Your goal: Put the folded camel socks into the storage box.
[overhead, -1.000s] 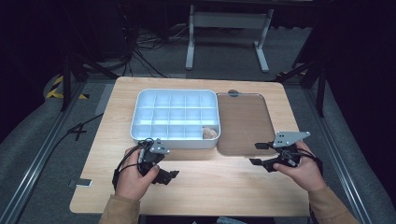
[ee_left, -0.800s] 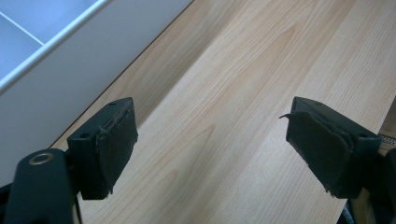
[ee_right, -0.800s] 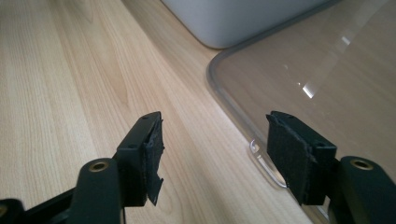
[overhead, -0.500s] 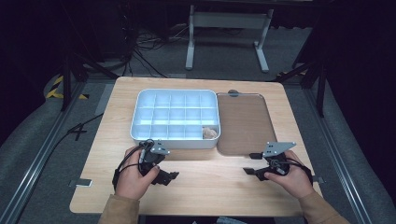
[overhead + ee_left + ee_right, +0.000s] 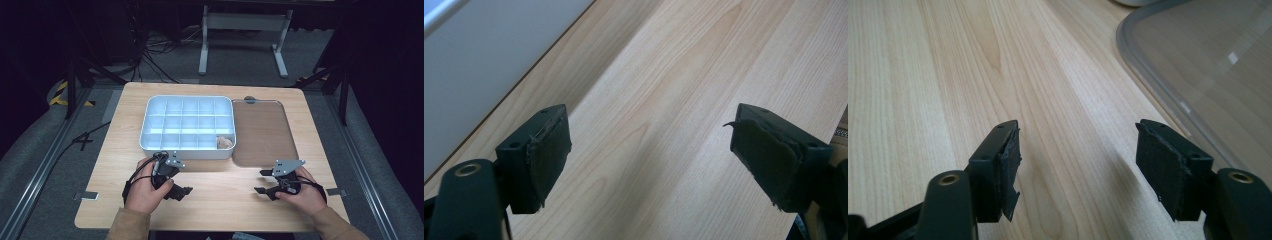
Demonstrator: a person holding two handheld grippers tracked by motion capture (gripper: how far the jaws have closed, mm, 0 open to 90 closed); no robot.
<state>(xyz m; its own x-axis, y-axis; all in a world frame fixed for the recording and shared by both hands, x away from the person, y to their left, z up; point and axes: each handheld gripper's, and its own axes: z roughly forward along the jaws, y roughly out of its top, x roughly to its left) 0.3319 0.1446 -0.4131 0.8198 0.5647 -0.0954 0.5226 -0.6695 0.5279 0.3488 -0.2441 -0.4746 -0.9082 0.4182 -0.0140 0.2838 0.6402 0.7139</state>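
Tabletop (image 5: 210, 200) bare near the person. White divided box (image 5: 187, 125) mid-table, clear lid (image 5: 262, 131) lying flat just right of it, small tan item (image 5: 224, 142) in box's near-right compartment. Left tool (image 5: 181, 191) and right tool (image 5: 263, 181) both released, empty, near side of box. Best: approach lid edge low, grip rim squarely.

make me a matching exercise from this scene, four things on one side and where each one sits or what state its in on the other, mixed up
Things:
1. compartment box
2. clear lid
3. beige item
4. left gripper

Places or states:
A. lying flat on the table, right of the box
B. open with nothing between the jaws, low over bare wood
C. in the box's near right corner compartment
D. standing mid-table, white with many cells

Pairs: 1-D, 2-A, 3-C, 4-B
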